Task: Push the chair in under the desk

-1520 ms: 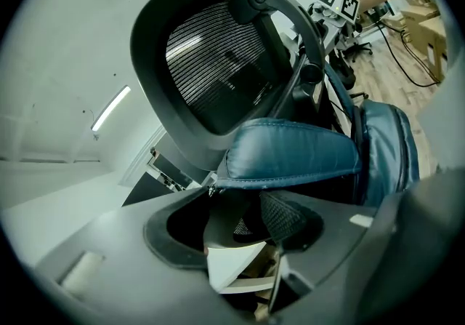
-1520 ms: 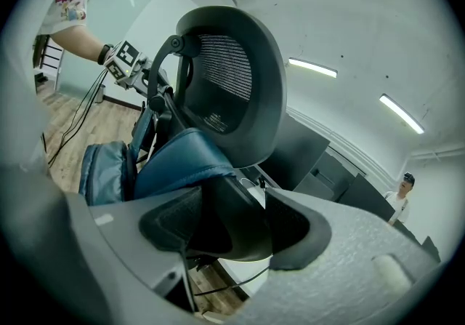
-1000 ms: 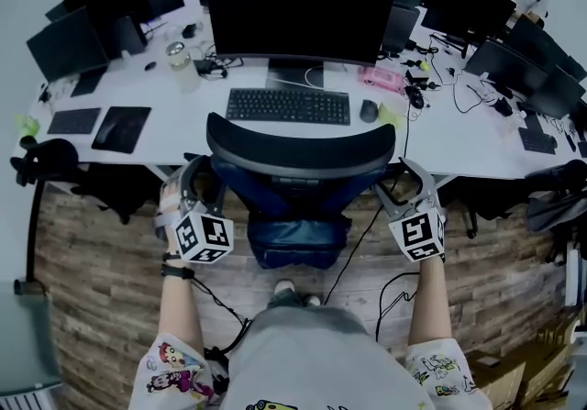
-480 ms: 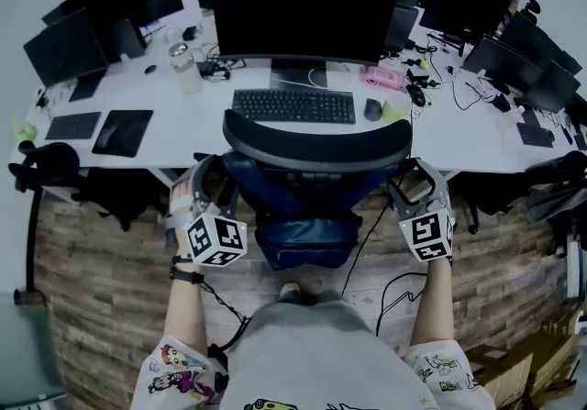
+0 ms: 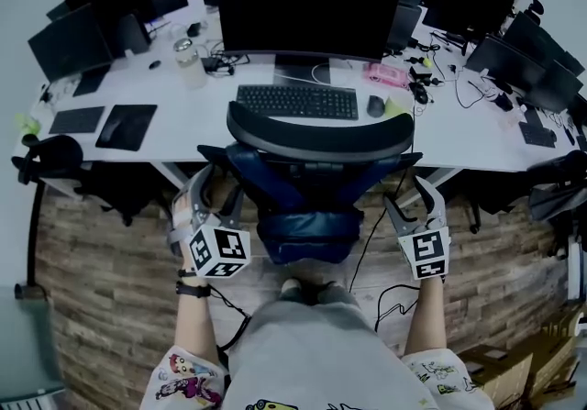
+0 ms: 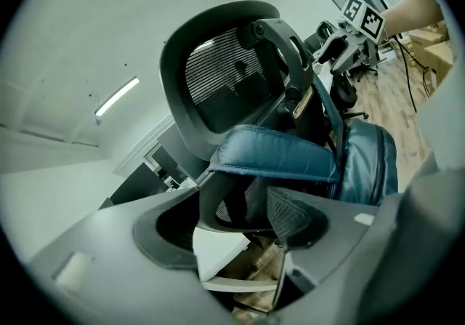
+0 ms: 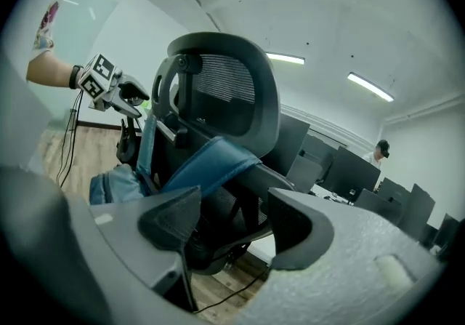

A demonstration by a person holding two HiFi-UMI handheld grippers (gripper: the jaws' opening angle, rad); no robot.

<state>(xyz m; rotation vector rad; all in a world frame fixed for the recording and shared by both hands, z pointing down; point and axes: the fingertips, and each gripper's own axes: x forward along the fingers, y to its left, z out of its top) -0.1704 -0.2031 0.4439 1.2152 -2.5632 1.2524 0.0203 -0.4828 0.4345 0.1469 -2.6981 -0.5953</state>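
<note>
**Chair blocks the middle; floor lanes free on both sides**

The chair (image 5: pixel 316 138), with a blue bag (image 5: pixel 307 232) hung on its back, fills the centre of the frame up to the bench (image 5: pixel 472 149) edge, so there is no way straight ahead. Bare wooden floor (image 5: pixel 110 271) runs down both flanks. The left tool (image 5: pixel 218 186) and right tool (image 5: pixel 405 194) hang in these lanes just beside the backrest. Both have their jaws apart, the left's having just been opening, with only chair frame seen ahead through the gap. Black cables (image 5: pixel 365 243) trail over the floor at the chair's lower right. A dark chair (image 5: pixel 44 159) crowds the left edge. A keyboard (image 5: pixel 298 102) and monitor (image 5: pixel 307 9) occupy the bench top.
</note>
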